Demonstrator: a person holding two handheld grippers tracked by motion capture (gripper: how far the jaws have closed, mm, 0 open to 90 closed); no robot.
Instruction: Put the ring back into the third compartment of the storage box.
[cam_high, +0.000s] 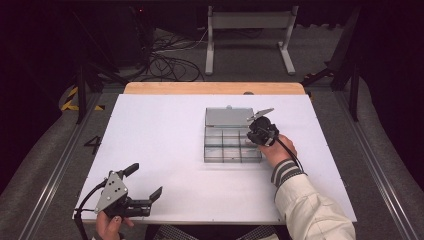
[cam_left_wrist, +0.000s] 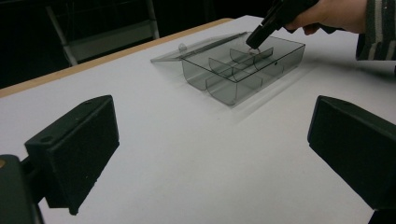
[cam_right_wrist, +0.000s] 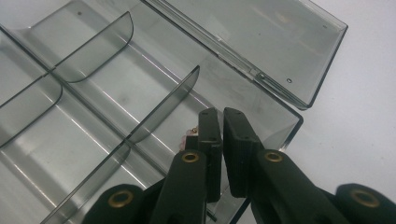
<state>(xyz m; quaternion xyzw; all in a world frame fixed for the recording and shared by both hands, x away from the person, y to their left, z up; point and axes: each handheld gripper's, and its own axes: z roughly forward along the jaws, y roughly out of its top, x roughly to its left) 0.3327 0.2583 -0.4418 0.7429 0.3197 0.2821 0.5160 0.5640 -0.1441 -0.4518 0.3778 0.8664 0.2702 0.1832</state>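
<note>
Right of centre on the white tabletop (cam_high: 160, 130), the smoky clear compartment box (cam_high: 232, 145) is lying open while the right gripper (cam_right_wrist: 222, 140) is reaching into its corner compartment, jaws nearly closed beside a tiny object I cannot identify, and the left gripper (cam_high: 145, 182) is resting released at the lower left.

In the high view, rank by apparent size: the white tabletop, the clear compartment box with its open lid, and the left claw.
1. White tabletop, largest by far.
2. Clear compartment box, lid open flat behind it.
3. Left claw, jaws apart; with its body it looks close to the box in size and sits nearer the camera, so ranks 2 and 3 are unsure.
</note>
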